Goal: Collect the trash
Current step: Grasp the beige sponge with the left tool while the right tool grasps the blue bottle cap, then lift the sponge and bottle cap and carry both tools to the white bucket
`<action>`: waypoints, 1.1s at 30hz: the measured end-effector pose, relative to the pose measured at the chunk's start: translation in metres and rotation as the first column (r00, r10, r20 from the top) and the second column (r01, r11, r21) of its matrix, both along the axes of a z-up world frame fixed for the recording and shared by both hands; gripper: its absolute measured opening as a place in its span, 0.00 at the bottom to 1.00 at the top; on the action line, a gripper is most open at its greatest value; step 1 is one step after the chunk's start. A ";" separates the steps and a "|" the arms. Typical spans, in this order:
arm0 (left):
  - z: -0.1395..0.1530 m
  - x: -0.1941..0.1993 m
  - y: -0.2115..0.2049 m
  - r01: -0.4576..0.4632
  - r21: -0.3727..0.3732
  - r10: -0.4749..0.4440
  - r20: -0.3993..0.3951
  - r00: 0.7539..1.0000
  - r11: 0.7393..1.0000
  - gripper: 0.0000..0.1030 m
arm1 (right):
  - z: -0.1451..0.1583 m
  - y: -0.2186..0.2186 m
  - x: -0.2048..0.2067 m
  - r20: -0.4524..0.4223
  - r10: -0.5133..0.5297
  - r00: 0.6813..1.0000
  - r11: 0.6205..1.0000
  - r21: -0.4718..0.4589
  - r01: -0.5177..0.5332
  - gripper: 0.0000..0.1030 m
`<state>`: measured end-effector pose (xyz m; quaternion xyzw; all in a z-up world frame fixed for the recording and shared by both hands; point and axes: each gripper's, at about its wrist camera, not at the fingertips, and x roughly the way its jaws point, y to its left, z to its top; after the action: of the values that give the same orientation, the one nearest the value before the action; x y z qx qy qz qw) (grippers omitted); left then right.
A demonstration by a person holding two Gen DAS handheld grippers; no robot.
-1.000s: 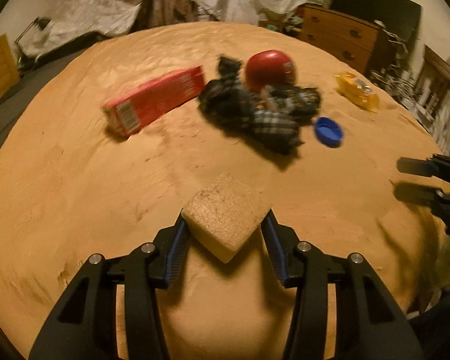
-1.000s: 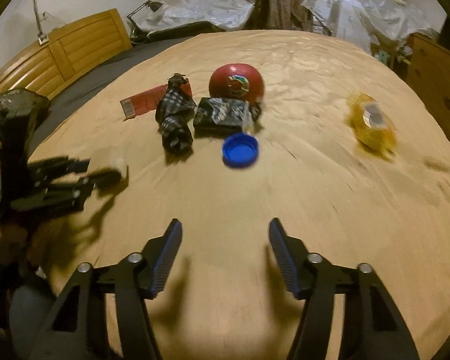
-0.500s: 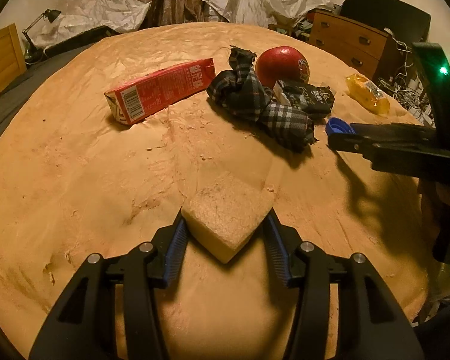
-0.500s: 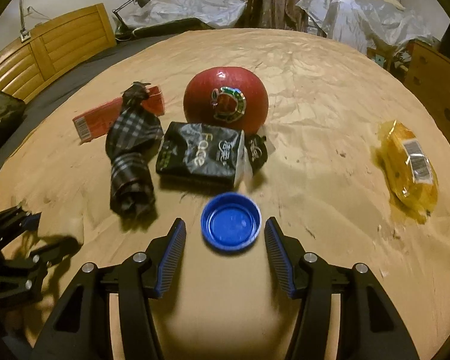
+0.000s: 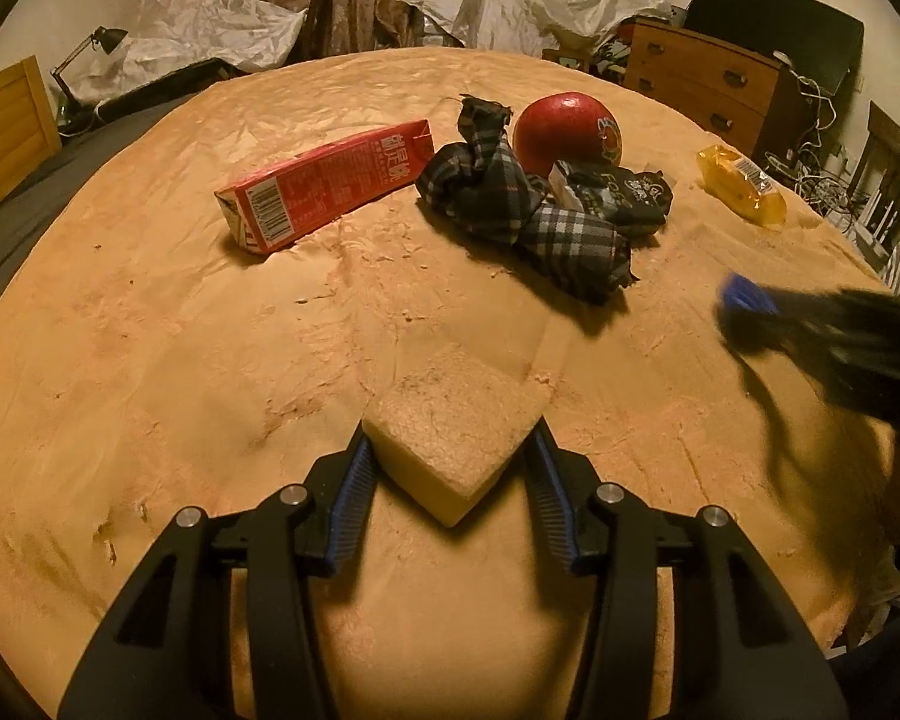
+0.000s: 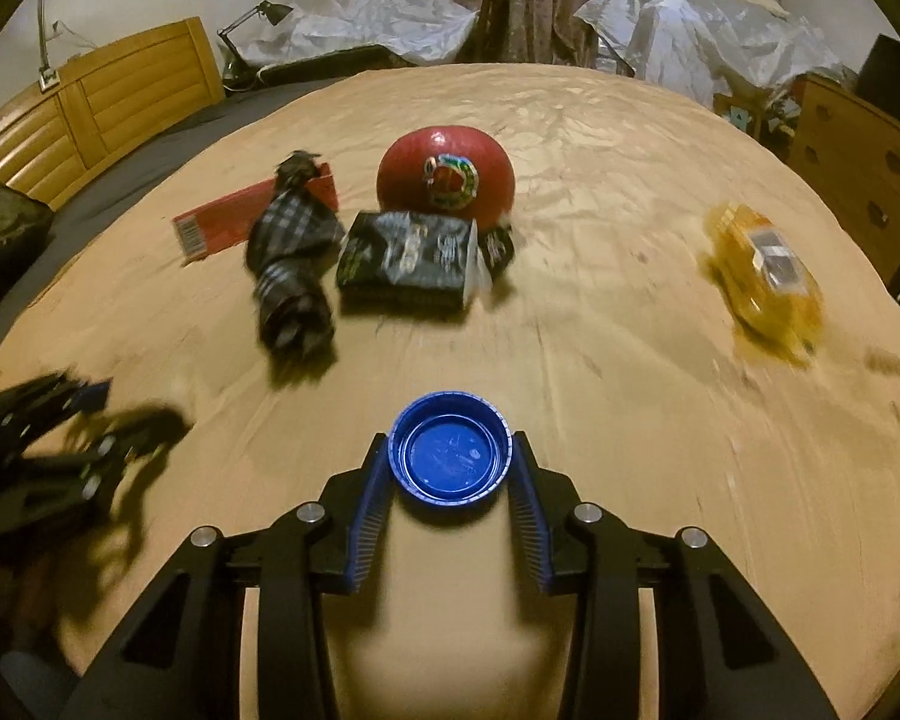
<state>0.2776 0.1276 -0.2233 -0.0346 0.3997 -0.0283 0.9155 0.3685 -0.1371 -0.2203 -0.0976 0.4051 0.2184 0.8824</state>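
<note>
My left gripper [image 5: 450,456] is shut on a yellow sponge block [image 5: 456,450] and holds it above the tan table [image 5: 150,360]. My right gripper [image 6: 450,462] is shut on a blue bottle cap [image 6: 450,447]; it shows blurred at the right of the left wrist view [image 5: 744,300]. On the table lie a red carton [image 5: 330,186], a black snack packet [image 6: 408,255] and a yellow wrapper [image 6: 765,276].
A plaid cloth [image 5: 522,222] and a red ball [image 6: 447,177] sit mid-table among the trash. A wooden dresser [image 5: 708,84] stands at the right, a wooden headboard [image 6: 90,114] at the left, plastic-covered furniture [image 5: 510,0] behind.
My right gripper moved forward to the blue cap, closed on it and pulled back with it. My left gripper kept the sponge and shifted slightly.
</note>
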 end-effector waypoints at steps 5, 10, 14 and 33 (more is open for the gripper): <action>0.001 -0.003 -0.004 -0.015 0.021 0.015 0.000 1.000 1.000 0.46 | 0.004 -0.025 -0.050 0.011 -0.020 1.000 1.000 0.008 0.020 0.40; 0.002 -0.006 -0.014 -0.084 0.080 0.085 -0.009 0.996 0.993 0.46 | -0.003 -0.044 -0.078 0.011 -0.084 0.996 0.996 0.022 0.084 0.40; 0.002 -0.012 -0.023 -0.177 0.105 0.179 -0.017 0.984 0.979 0.46 | -0.007 -0.044 -0.082 0.009 -0.114 0.993 0.993 0.029 0.114 0.40; 0.022 -0.039 -0.032 -0.235 0.090 0.232 0.048 0.972 0.968 0.45 | 0.018 -0.048 -0.095 0.086 -0.110 0.990 0.993 0.048 0.106 0.40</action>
<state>0.2384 0.0953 -0.2012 -0.0371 0.3765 0.0983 0.9204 0.2736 -0.1854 -0.2027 -0.0658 0.3653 0.1745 0.9120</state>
